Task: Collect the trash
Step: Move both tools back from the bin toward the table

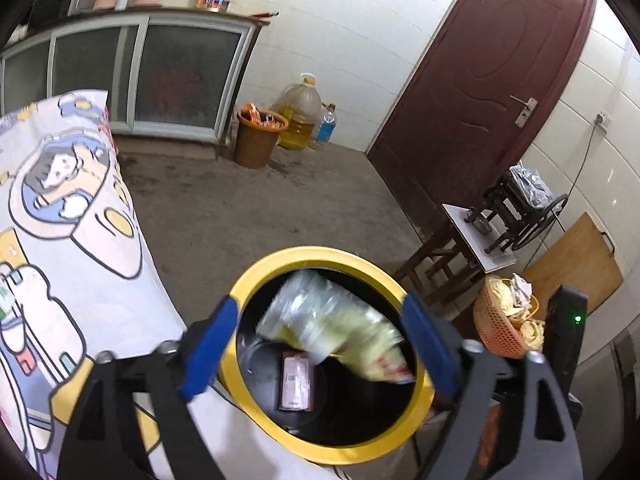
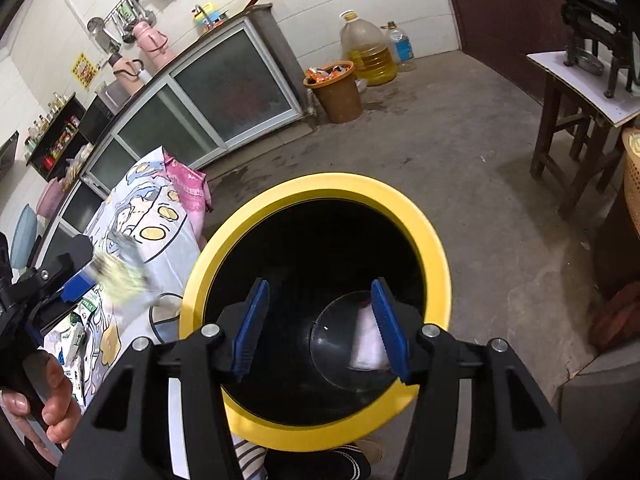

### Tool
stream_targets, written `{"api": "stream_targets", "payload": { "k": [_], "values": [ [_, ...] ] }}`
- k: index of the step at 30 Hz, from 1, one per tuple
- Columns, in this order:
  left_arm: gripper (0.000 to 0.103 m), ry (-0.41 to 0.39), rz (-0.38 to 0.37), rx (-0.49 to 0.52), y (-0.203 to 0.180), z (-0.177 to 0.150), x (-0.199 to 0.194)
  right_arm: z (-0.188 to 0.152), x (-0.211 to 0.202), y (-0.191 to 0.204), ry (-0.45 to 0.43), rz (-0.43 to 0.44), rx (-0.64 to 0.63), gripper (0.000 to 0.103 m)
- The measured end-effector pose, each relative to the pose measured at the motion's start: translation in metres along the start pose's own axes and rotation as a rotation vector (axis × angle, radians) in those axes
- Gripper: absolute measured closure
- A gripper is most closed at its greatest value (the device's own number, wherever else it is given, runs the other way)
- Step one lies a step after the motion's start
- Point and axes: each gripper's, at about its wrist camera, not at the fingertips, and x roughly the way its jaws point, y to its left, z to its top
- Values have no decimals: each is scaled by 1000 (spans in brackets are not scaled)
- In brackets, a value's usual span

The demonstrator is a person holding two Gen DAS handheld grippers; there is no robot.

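The bin (image 2: 316, 188), black inside with a yellow rim, stands on the floor just beside the cloth-covered table (image 1: 60, 216). Both grippers hang above its mouth.

The left gripper (image 1: 320, 344) has its jaws spread wide and holds nothing. A crumpled wrapper (image 1: 332, 320), blurred, lies between and below its fingers, inside the rim, long axis running across the gap from upper left to lower right. It appears to be dropping into the bin. A small packet (image 1: 295, 380) lies on the bin floor beneath.

The right gripper (image 2: 320, 332) is likewise wide and empty, pointing straight down into the bin.

Judgement: the left gripper is nearer the table, where further litter (image 2: 78, 340) lies.
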Motion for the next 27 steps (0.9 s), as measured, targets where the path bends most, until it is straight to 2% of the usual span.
{"api": "stream_targets", "payload": {
  "k": [7,12,14,20,24,27],
  "values": [
    [15,11,-19,-20,-1,2,-4,-5,-17,-2,-17,-14,6,52],
    [15,-20,-23,-55,12,-2,-22,-7,-26,3,-29,-29,-17,52],
    [15,-37,-1,-57,18,-5,-35,-8,-28,7,-29,-24,-32,52],
    [15,-118,105,-28,46,-24,-99,-12,-30,36,-47,-5,-117,52],
    [15,-162,150,-62,79,-39,-154,-16,-26,74,-50,55,-198,52],
    [13,-205,223,-58,105,-55,-201,-20,-23,106,-51,103,-268,52]
  ]
}}
